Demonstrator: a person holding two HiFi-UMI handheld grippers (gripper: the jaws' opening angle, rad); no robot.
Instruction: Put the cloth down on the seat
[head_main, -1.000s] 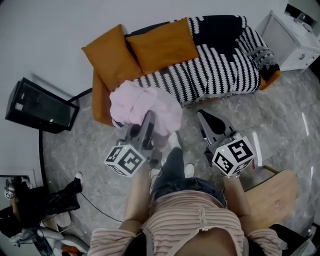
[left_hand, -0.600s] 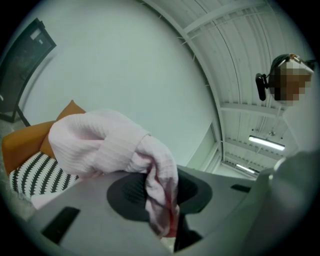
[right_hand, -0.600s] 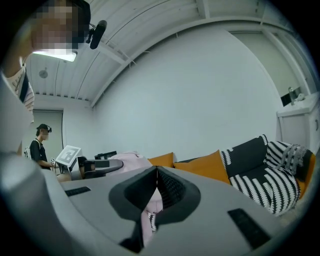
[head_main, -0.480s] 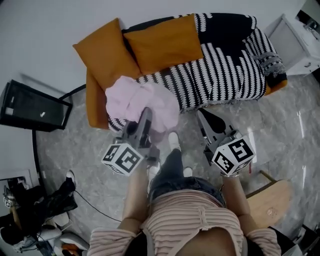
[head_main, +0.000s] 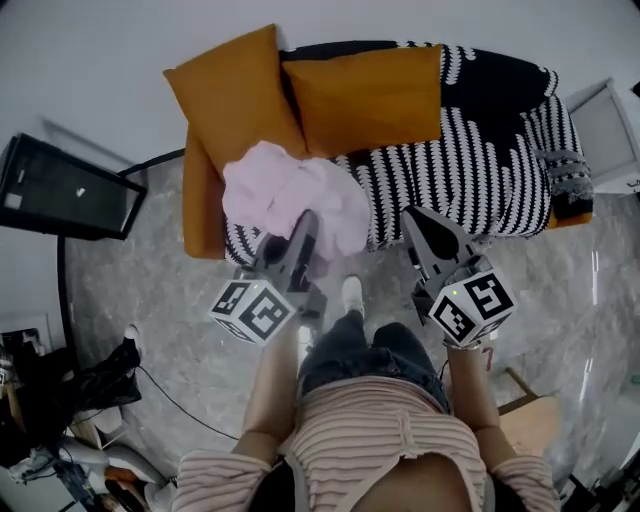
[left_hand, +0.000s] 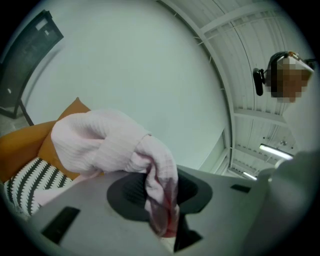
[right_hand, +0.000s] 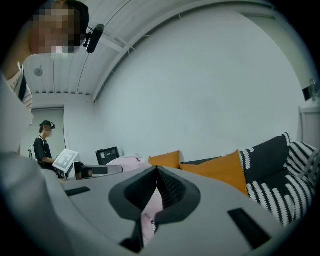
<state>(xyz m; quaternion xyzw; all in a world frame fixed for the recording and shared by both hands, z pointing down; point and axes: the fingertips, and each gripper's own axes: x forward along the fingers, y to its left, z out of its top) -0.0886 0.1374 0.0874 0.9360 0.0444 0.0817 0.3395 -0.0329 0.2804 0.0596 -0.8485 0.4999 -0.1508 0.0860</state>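
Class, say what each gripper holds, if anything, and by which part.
Left gripper pinches the pink cloth by a bunched fold; right gripper holds nothing.

I have moved in on the sofa (head_main: 480, 150). The pink cloth (head_main: 285, 190) in my left gripper (head_main: 308, 216) now hangs further over its seat, and my right gripper (head_main: 413, 214) has reached its front edge.

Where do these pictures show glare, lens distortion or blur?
Head view: sharp, but the wide lens bows the sofa, and pale glare streaks the glossy floor. Left gripper view: dark round vignette; the pink cloth turns soft and reddish close to the lens. Right gripper view: same vignette, ceiling lines bent into arcs.
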